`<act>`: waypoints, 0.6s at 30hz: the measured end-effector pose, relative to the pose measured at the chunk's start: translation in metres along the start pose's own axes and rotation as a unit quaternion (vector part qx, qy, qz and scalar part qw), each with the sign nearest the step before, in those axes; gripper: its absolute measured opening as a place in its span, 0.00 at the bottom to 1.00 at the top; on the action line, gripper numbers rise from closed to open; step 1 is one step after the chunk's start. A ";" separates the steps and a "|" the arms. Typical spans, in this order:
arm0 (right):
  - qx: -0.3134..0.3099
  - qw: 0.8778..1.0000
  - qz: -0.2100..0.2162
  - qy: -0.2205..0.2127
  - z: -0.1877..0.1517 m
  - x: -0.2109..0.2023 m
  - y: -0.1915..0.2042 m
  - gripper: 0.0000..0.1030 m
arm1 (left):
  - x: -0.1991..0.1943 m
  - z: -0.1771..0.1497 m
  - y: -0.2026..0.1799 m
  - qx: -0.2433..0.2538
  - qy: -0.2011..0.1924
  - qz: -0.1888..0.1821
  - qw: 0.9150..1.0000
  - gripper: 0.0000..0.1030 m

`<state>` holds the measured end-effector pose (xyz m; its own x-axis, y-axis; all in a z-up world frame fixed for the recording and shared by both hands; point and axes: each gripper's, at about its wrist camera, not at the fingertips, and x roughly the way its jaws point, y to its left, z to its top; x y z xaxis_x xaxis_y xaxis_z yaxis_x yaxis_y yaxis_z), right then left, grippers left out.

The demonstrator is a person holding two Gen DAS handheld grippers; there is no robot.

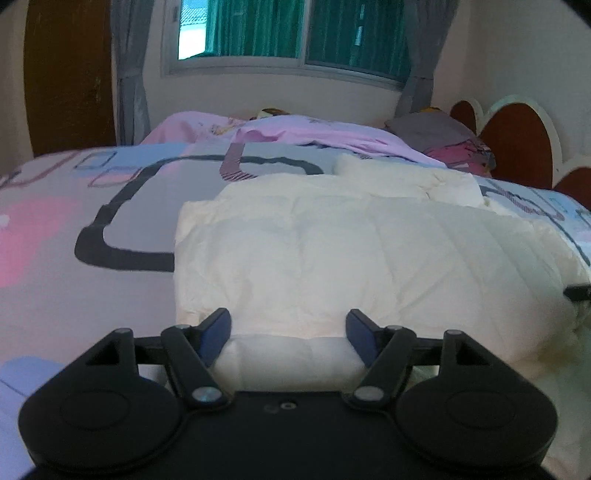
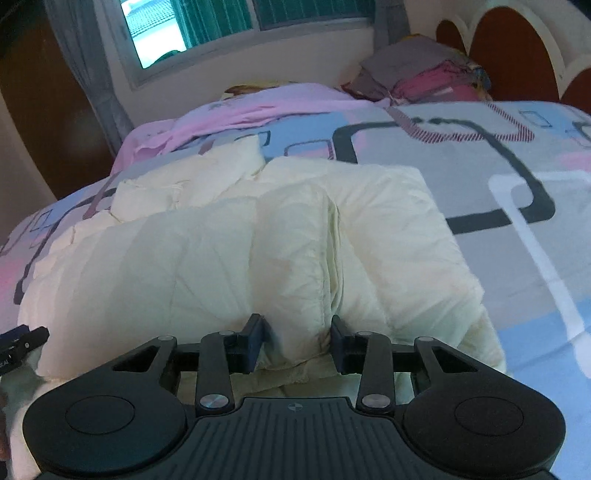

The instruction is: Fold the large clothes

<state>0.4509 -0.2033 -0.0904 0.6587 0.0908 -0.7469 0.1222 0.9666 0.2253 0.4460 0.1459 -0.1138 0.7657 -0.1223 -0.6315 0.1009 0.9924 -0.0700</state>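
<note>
A cream quilted puffer jacket (image 1: 332, 251) lies partly folded on the patterned bed; it also shows in the right wrist view (image 2: 229, 251). My left gripper (image 1: 290, 332) has its jaws wide apart around the jacket's near edge, with padding between the blue pads (image 1: 216, 334). My right gripper (image 2: 297, 341) has its jaws closer together, pinching a raised fold of the jacket beside its seam. The right gripper's tip shows at the right edge of the left wrist view (image 1: 578, 291), and the left gripper's tip at the left edge of the right wrist view (image 2: 22, 343).
The bedspread (image 1: 92, 221) is grey, pink and blue with dark loops. A pink blanket (image 1: 288, 133) and pillows (image 1: 436, 136) lie at the far side. A scalloped headboard (image 1: 517, 144) is on the right, a window (image 1: 288, 33) behind.
</note>
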 end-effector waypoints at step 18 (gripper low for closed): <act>-0.001 0.999 0.009 -0.049 -0.060 -0.121 -0.054 0.83 | -0.109 -0.047 -0.017 0.027 -0.016 0.105 0.994 1.00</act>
<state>0.3200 -0.2521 -0.0496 0.7301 0.0834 -0.6782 0.1094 0.9654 0.2366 0.3308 0.1431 -0.0803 0.7931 0.0865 -0.6029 -0.0300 0.9942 0.1032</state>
